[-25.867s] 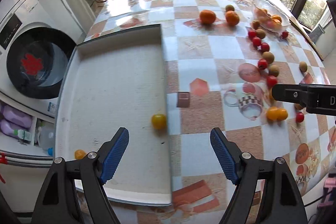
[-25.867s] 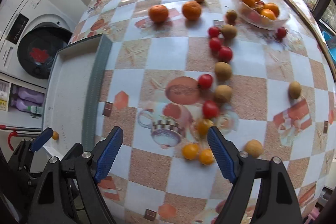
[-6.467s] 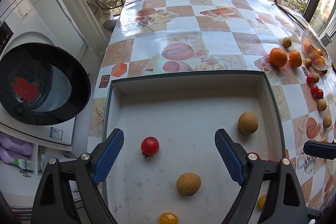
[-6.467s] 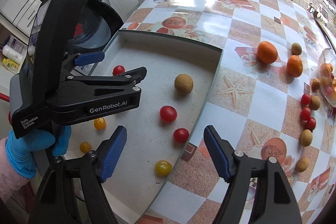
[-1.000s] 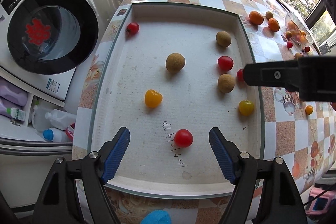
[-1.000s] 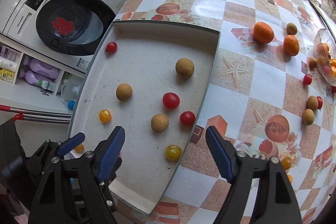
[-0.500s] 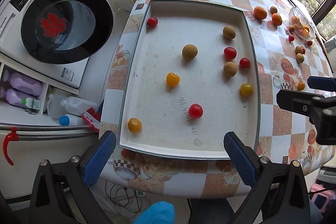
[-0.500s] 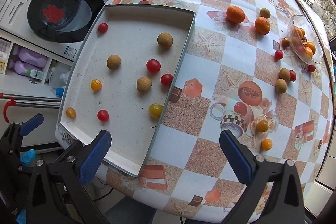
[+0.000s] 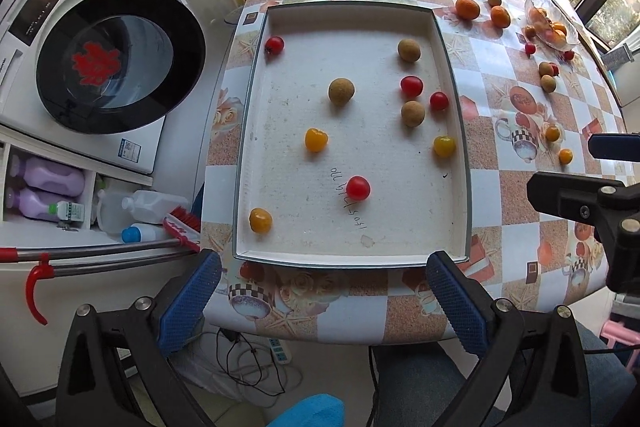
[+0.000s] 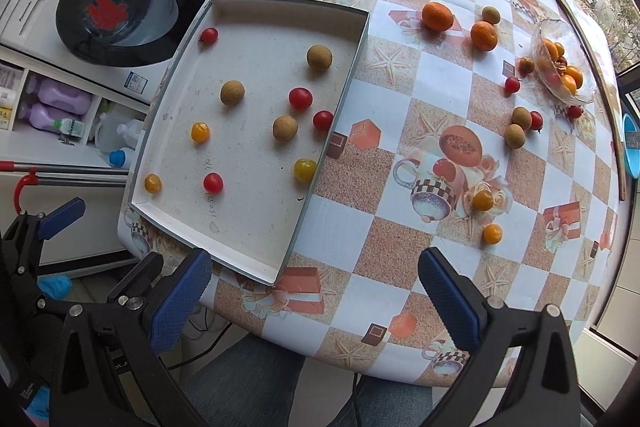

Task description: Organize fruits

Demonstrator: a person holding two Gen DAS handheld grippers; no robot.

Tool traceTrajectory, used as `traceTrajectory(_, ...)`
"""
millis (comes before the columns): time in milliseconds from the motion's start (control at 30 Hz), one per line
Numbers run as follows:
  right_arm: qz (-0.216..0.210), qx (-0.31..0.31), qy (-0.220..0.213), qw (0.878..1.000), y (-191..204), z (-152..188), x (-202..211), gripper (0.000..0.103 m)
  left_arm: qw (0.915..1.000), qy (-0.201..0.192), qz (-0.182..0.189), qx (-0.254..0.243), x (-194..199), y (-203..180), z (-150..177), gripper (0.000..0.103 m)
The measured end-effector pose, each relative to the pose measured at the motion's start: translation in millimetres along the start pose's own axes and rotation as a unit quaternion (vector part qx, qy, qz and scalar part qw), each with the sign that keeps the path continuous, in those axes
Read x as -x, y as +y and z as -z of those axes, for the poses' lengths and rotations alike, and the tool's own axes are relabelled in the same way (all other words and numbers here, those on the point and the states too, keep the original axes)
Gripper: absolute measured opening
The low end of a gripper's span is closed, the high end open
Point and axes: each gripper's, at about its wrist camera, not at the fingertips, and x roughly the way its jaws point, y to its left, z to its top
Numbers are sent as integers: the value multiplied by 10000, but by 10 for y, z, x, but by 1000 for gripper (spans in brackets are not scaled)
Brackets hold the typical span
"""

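A white tray (image 9: 456, 131) (image 10: 344, 75) lies on the table's left part. In it lie several small fruits: red tomatoes (image 9: 358, 187), yellow tomatoes (image 9: 316, 139) and brown longans (image 9: 341, 91). More fruit lies loose on the tablecloth: two oranges (image 10: 437, 15), longans (image 10: 514, 135) and small yellow tomatoes (image 10: 483, 199). My left gripper (image 9: 320, 303) is open and empty, held high off the table's near edge. My right gripper (image 10: 316, 295) is open and empty, also off the near edge.
A glass bowl (image 10: 564, 67) of fruit stands at the far right of the checked table (image 10: 440, 99). A washing machine (image 9: 116, 67), bottles (image 9: 44, 187) and a red-handled brush (image 9: 176, 227) are on the left. Cables (image 9: 256, 359) lie on the floor below.
Both grippers have pulled back and up from the table, so the whole tray and the floor show. The fruits have not moved.
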Motion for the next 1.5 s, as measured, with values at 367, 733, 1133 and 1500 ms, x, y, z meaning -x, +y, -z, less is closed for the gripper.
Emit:
traceTrajectory(367, 47, 67, -10, 10000, 102, 7, 138, 103, 9999, -92, -39, -101, 174, -84, 11, 103)
traceTrajectory(733, 141, 124, -126, 9997, 164, -29, 233, 103, 9998, -189, -79, -49, 217, -28, -11, 103)
traceTrajectory(1133, 170, 141, -112, 9997, 219, -55, 209, 103, 9998, -168, -59, -76, 200, -19, 1, 103)
traceTrajectory(1500, 181, 134, -123, 9997, 231, -64, 210, 103, 9998, -160, -32, -113, 182, -42, -9, 103)
